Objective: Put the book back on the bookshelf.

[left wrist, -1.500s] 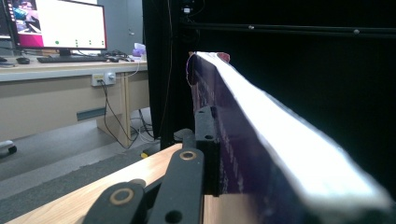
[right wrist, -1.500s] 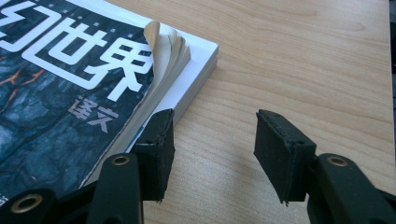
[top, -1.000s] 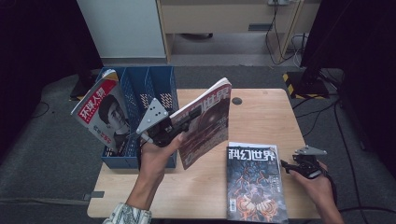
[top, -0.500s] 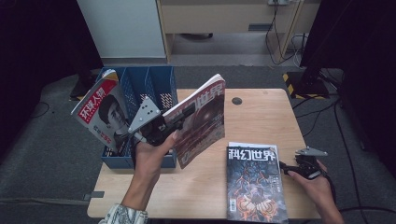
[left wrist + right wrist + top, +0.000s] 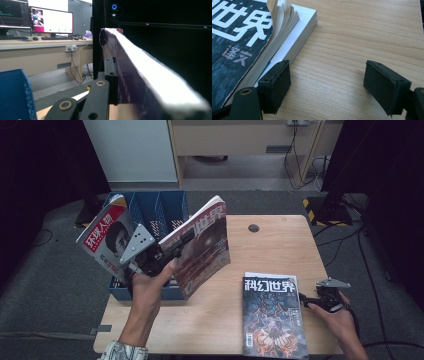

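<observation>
My left gripper is shut on a red-and-dark magazine, held tilted in the air over the table's left part, beside the blue file rack. In the left gripper view one black finger presses the magazine's dark cover, whose white page edge runs away from me. My right gripper is open over bare wood, its left pad beside a flat magazine with curled pages. Its jaws have just been opening, with nothing between them. In the high view the right gripper sits at the flat magazine's right edge.
Another magazine with a red title band leans at the rack's left end. The wooden table has a small dark hole near its back edge. A desk with monitors stands beyond, and cables lie on the floor.
My left hand has carried the held magazine leftward, closer to the blue rack. The right hand has stayed beside the flat magazine.
</observation>
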Demonstrator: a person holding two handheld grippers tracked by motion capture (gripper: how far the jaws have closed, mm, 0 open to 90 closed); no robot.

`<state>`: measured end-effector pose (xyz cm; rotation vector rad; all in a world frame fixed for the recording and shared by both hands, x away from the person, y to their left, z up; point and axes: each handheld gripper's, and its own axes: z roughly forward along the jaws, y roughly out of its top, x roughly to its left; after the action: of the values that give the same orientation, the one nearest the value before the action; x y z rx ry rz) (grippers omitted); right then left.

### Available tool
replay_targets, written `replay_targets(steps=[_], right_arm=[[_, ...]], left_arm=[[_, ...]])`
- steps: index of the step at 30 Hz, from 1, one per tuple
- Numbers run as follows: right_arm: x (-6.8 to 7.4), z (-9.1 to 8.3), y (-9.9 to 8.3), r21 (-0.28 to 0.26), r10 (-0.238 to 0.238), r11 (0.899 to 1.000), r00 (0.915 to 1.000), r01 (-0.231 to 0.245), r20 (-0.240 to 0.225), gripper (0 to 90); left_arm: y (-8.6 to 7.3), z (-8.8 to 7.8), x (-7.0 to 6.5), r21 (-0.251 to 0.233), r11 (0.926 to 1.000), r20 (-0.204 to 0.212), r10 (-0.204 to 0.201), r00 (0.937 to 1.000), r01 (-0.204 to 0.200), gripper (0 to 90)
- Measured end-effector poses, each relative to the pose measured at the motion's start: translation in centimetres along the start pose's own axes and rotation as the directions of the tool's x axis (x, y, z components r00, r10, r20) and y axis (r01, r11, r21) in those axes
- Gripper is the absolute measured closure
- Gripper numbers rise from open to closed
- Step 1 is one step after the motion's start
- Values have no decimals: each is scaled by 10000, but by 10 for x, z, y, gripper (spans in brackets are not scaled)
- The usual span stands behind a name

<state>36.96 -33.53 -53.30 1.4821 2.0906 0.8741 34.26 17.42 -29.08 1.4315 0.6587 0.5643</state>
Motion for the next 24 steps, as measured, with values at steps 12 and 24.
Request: replay_targets(steps=[12, 24], right_arm=[[0, 0, 0, -17, -1, 10000, 10000, 1, 3, 217], [0, 0, 0, -36, 18, 10000, 10000, -18, 19, 217]], left_arm=[[3, -10, 8, -59, 10000, -279, 4, 9996, -5, 839], [7, -22, 15, -165, 9999, -563, -4, 9984, -5, 839]])
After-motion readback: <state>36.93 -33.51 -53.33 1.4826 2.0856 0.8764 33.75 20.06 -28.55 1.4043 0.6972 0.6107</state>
